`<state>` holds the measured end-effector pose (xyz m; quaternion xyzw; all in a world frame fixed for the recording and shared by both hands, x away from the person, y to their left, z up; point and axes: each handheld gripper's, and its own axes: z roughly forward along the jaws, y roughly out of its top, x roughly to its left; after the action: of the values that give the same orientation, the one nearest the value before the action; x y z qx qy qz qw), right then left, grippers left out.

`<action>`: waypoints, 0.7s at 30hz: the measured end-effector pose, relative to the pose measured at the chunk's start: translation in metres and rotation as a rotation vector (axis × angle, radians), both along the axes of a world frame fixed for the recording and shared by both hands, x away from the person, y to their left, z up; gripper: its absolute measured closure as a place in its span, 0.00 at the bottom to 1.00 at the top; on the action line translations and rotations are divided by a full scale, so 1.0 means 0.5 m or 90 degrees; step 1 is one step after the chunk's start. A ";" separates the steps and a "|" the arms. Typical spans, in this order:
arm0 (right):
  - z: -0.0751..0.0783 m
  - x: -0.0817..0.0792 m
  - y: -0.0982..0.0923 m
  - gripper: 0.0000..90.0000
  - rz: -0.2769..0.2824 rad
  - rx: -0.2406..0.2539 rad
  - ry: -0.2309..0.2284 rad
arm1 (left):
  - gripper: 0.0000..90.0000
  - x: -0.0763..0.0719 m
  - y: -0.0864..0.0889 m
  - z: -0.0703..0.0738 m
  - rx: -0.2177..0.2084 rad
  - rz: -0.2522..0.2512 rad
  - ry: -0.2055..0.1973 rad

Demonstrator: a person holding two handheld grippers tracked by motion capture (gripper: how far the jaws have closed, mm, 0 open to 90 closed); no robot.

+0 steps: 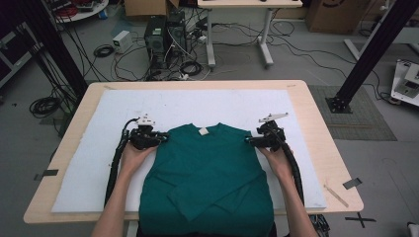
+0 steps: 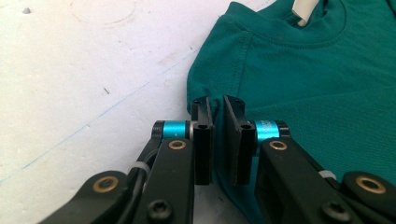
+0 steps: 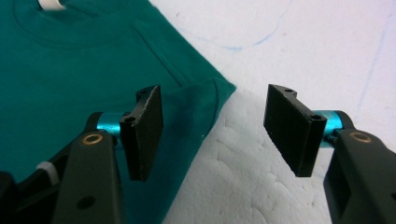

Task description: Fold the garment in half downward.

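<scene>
One green shirt (image 1: 207, 168), left gripper (image 2: 218, 135) jaws clamped on its shoulder, right gripper (image 3: 219, 130) jaws apart

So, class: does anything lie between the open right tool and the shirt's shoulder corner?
Nothing visible does. The right tool is open with the green shirt corner between its jaws, over bare white mat.
</scene>
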<state>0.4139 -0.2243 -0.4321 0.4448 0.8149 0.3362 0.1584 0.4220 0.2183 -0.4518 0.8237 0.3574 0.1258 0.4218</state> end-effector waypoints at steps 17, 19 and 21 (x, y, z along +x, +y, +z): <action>-0.023 0.023 0.010 0.78 0.025 0.007 0.023 | 0.92 0.001 0.001 -0.001 -0.005 0.002 0.003; -0.024 0.023 0.008 0.80 0.024 0.015 0.025 | 0.92 0.002 0.001 0.000 -0.006 0.000 0.005; -0.025 0.024 0.006 0.86 0.029 0.015 0.018 | 0.92 0.002 0.002 -0.001 -0.007 0.001 0.006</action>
<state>0.4261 -0.2215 -0.4445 0.4328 0.8230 0.3425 0.1339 0.4230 0.2192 -0.4521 0.8216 0.3607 0.1205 0.4247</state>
